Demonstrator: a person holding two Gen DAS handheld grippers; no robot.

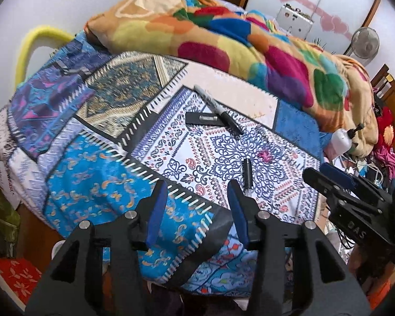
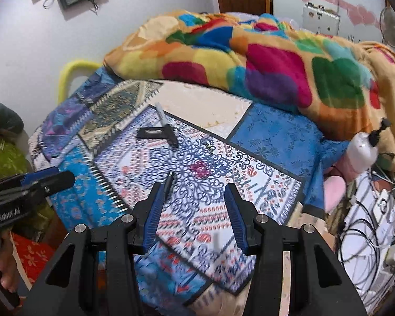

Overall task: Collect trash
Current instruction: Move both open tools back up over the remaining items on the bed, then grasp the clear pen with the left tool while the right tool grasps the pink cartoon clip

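On the patterned patchwork bedspread [image 1: 97, 184] lie a grey-and-black marker [image 1: 218, 109], a flat black rectangular piece [image 1: 204, 119], a short black pen-like stick [image 1: 247, 169] and a small pink scrap [image 1: 266, 155]. My left gripper [image 1: 197, 183] hovers over the bed's near edge, open, with nothing between its blue pads. The right gripper [image 1: 318, 169] shows at the right. In the right wrist view my right gripper [image 2: 193, 185] is open and empty above the bedspread [image 2: 271, 134], with the black stick [image 2: 169, 181] by its left finger. The marker [image 2: 162, 117], black piece [image 2: 152, 133], pink scrap [image 2: 200, 168] and left gripper [image 2: 63, 175] also show.
A bunched multicoloured blanket [image 1: 223, 42] fills the back of the bed. A white pump bottle [image 2: 360, 152] stands at the bed's right edge, above tangled cables and power strips [image 2: 368, 226]. A yellow bed rail [image 1: 36, 44] curves at the left by the wall. A red patterned cloth [image 1: 15, 276] lies on the floor.
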